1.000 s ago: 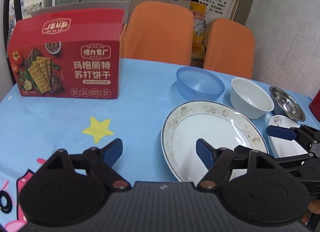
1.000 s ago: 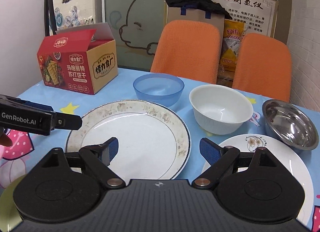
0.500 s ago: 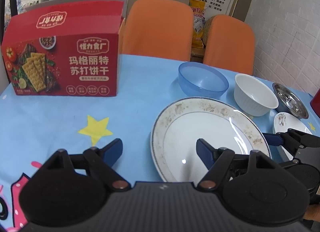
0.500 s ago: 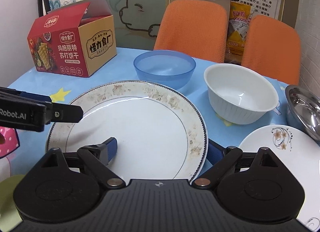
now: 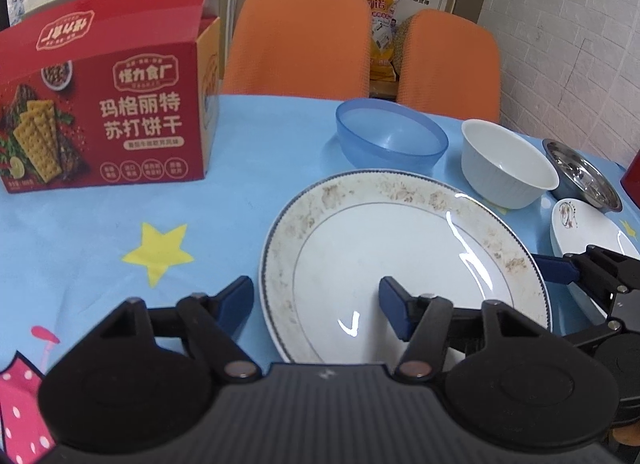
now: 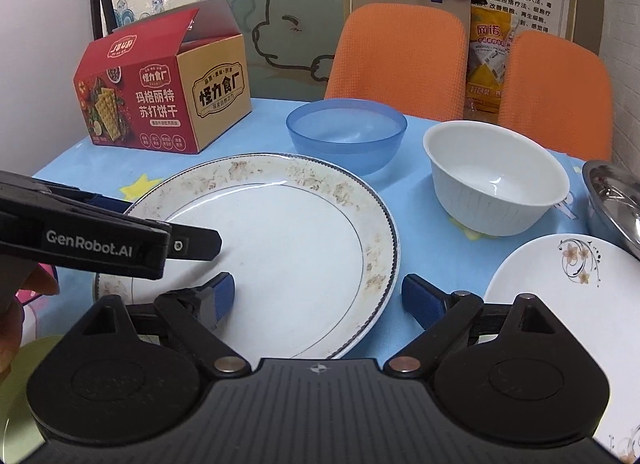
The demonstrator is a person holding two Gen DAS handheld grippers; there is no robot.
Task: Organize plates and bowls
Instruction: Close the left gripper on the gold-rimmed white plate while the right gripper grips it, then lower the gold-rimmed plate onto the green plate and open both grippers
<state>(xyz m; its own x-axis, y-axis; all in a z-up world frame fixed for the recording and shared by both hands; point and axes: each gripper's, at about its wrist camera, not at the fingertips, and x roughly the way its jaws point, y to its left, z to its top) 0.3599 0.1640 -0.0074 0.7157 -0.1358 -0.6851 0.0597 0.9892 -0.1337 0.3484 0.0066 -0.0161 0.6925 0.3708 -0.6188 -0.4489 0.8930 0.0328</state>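
A large white plate [image 5: 400,256] [image 6: 280,240] with a worn floral rim lies on the blue tablecloth. My left gripper [image 5: 316,302] straddles its left rim, one pad outside and one over the plate; its jaws are closing but the pads stand apart from the rim. My right gripper [image 6: 320,294] is open across the plate's right rim. Each gripper shows in the other's view: the left gripper [image 6: 168,223], the right gripper [image 5: 574,292]. Behind the plate stand a blue bowl [image 5: 390,139] [image 6: 346,131], a white bowl [image 5: 506,167] [image 6: 494,179] and a steel bowl [image 5: 580,175] [image 6: 616,195]. A small flowered plate [image 5: 588,227] [image 6: 560,296] lies at the right.
A red cracker box [image 5: 100,111] [image 6: 160,95] stands open at the back left of the table. Two orange chairs [image 5: 296,39] [image 6: 556,91] line the far edge. A hand [image 6: 16,304] shows at the left edge, above a yellow-green round thing [image 6: 24,384].
The left jaws have narrowed and the left gripper has sunk toward the plate's left rim. The right gripper has come forward until it spans the plate's right rim.
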